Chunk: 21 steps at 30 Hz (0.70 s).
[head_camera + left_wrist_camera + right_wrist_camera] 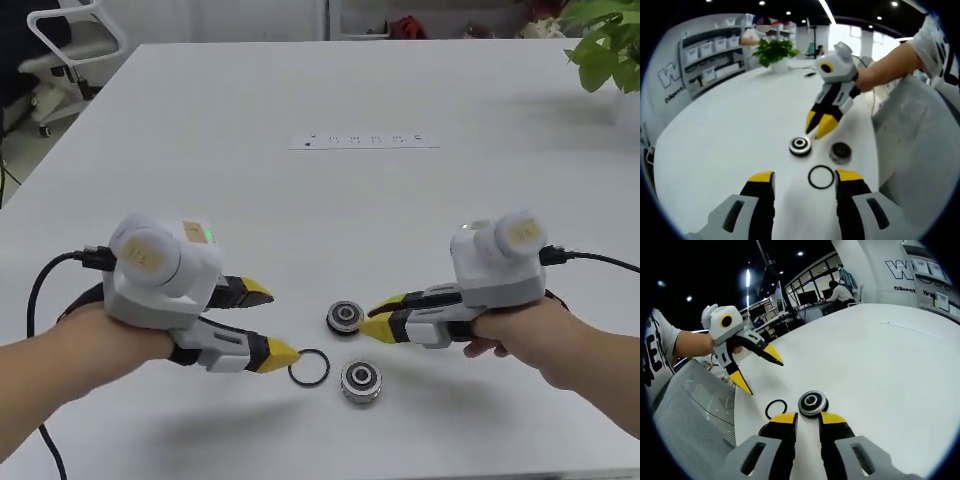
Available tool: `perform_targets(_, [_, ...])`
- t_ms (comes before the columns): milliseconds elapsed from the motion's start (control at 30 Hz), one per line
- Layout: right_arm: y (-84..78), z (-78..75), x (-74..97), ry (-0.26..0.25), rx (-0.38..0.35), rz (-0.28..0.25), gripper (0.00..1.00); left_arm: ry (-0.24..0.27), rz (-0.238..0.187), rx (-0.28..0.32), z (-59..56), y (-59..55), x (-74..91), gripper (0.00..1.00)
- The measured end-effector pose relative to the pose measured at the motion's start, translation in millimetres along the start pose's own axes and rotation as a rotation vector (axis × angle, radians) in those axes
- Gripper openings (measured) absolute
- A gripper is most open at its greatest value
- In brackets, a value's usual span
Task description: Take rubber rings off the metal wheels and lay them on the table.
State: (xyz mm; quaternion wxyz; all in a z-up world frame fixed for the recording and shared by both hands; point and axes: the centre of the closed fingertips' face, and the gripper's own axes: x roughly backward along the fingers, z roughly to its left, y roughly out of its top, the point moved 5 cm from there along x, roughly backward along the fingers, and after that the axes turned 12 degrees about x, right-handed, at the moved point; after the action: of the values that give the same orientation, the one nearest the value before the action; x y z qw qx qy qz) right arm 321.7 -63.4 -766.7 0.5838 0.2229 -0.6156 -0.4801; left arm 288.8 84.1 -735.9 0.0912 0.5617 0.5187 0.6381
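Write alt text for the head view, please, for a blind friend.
Two hand-held grippers with yellow tips face each other over a white table: the left gripper open beside a loose black rubber ring, the right gripper narrowly open at a dark-rimmed metal wheel. A second, silvery wheel lies nearer the person.

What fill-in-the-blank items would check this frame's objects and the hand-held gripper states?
1. The head view shows ___ metal wheels.
2. The loose rubber ring lies flat on the ___.
3. The jaws of the left hand-held gripper stand wide ___.
4. The right hand-held gripper, its tips beside one wheel, grips ___.
Missing words: two; table; open; nothing.
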Motion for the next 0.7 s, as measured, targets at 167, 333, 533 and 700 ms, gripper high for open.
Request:
perform_targets(167, [-1.0,-1.7,-2.2,-0.006,0.004,0.001,0.15,-0.004,0.002,0.000,-0.3,1.1,-6.5,0.48])
perform_targets(333, [-3.2,-3.0,-4.6,-0.007,0.015,0.009,0.16,-0.009,0.007,0.001,-0.2,1.9,-12.9,0.48])
perform_targets(533, [-6.2,-4.0,-6.1,-0.010,0.022,0.013,0.16,-0.012,0.015,0.005,3.0,1.6,-19.5,0.47])
perform_targets(700, [-7.6,-5.0,-7.1,-0.011,0.022,0.013,0.17,-0.016,0.017,0.010,5.0,4.1,-26.2,0.46])
